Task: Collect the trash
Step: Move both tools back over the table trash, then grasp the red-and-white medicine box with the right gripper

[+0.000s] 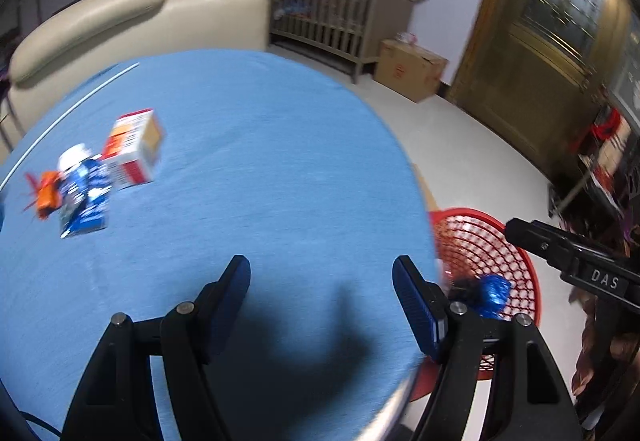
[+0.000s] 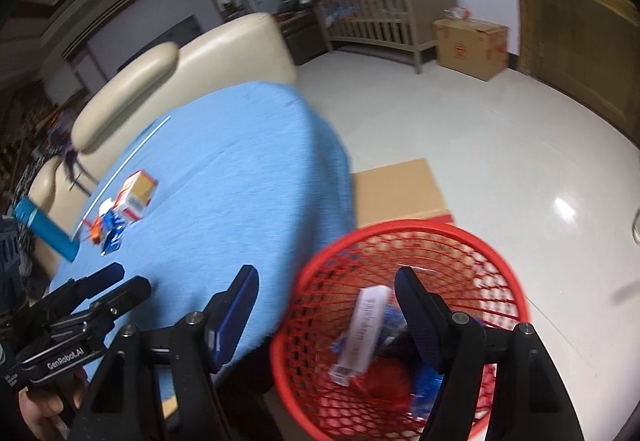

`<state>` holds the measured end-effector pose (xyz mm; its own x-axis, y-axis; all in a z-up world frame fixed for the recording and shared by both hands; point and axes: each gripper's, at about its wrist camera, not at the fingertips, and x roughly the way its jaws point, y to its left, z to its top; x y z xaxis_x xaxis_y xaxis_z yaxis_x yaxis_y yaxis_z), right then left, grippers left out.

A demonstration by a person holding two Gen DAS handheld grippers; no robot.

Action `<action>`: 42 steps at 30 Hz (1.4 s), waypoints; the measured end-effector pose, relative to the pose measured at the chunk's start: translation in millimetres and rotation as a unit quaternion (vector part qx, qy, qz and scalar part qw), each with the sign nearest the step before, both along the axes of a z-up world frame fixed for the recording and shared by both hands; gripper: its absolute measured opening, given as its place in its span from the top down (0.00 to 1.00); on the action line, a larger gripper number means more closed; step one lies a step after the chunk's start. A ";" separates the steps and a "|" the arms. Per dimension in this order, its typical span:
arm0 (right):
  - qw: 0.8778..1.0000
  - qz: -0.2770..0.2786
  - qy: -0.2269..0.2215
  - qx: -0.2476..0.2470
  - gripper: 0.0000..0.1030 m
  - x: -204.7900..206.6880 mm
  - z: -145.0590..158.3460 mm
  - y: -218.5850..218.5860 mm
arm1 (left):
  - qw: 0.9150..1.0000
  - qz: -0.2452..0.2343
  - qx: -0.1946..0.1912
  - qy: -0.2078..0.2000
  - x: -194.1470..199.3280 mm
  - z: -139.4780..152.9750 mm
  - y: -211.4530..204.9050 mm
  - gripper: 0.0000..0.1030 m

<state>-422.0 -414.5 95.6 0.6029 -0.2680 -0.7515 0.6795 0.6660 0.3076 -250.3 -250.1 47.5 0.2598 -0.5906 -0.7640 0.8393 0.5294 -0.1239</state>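
Observation:
A red mesh basket (image 2: 500,273) stands on the floor beside the round blue-clothed table (image 2: 240,169); it holds a white box (image 2: 362,333) and blue and red wrappers. On the table lie a red-and-white carton (image 1: 134,145), a blue-and-white packet (image 1: 86,197) and an orange wrapper (image 1: 44,193). My left gripper (image 1: 322,301) is open and empty over the table's near edge. My right gripper (image 2: 326,305) is open and empty above the basket's rim. The basket also shows in the left wrist view (image 1: 476,241).
A cream sofa (image 1: 132,21) stands behind the table. A blue box (image 2: 44,229) lies at the table's left edge. Flat cardboard (image 2: 396,189) lies on the white floor by the basket. A wooden crib (image 2: 384,13) and a cardboard box (image 2: 472,41) stand by the far wall.

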 end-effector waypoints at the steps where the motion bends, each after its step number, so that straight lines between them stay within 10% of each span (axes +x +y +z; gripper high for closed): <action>1: 1.000 0.007 0.000 0.000 0.28 7.4 0.8 3.6 | 1.000 0.009 -0.001 0.001 5.3 -0.3 5.0 0.28; 23: 0.983 0.181 -0.034 0.022 0.28 227.8 24.9 87.1 | 0.975 0.219 -0.030 0.021 113.6 -10.8 147.0 0.28; 42: 0.985 0.170 0.021 0.030 0.31 380.0 -17.9 98.6 | 0.961 0.272 -0.033 0.028 159.0 -23.3 183.4 0.28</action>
<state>-41.9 -315.9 77.8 0.6177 -0.0098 -0.7864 0.4329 0.8391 0.3295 -91.3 -66.7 24.2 0.5037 -0.4265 -0.7513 0.4317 0.8775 -0.2087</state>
